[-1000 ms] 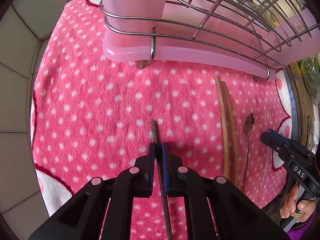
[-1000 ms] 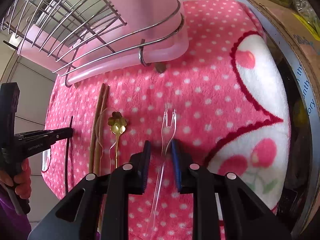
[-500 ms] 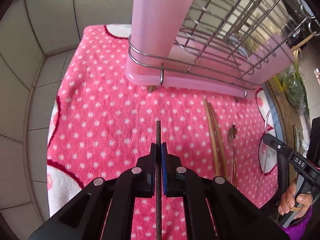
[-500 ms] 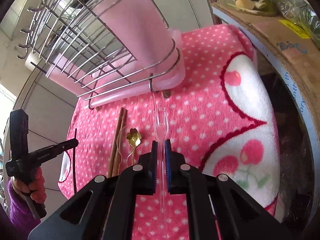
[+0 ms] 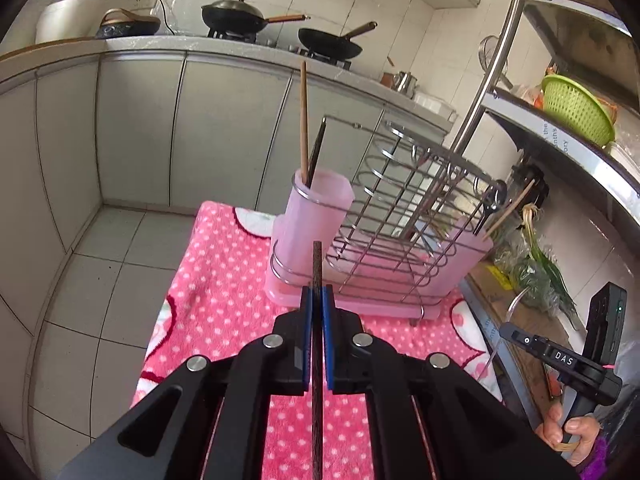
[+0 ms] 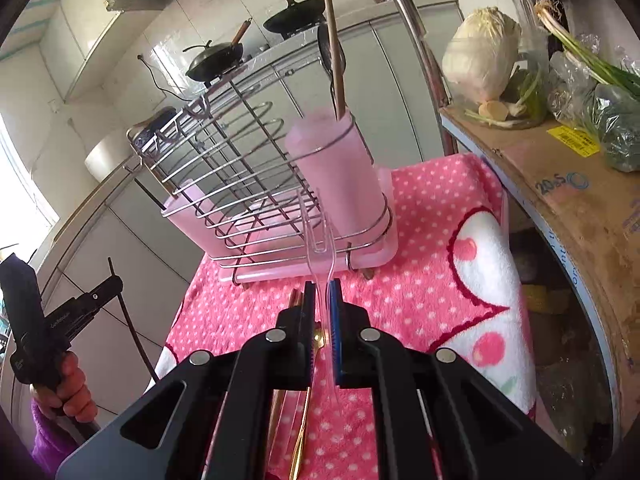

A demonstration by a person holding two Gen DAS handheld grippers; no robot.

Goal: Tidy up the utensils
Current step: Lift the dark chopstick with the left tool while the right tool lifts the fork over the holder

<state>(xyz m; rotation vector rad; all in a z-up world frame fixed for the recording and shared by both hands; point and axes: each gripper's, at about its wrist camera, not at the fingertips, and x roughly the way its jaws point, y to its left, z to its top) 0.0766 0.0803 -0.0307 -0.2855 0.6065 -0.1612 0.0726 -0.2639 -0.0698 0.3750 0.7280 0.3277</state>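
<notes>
Utensils are splitting between both hands: I'm gripping a dark chopstick (image 5: pixel 317 276) in the left gripper (image 5: pixel 317 300), jaws pinching tight on it, tip poking up toward the pink cup (image 5: pixel 320 216). I'm clamping a clear plastic fork (image 6: pixel 319 240) in the right gripper (image 6: pixel 322 300), tines aiming at the wire rack (image 6: pixel 240 184). Left view is showing a wooden chopstick (image 5: pixel 304 120) and a dark one standing in the cup; the rack's far cup is also holding utensils. Right view alone is showing a gold spoon (image 6: pixel 304 420) and brown chopsticks (image 6: pixel 295 300) lying on the pink dotted towel (image 6: pixel 432 240). Towel room is sitting open right of the rack, a cardboard box (image 6: pixel 560 184) edging it.
</notes>
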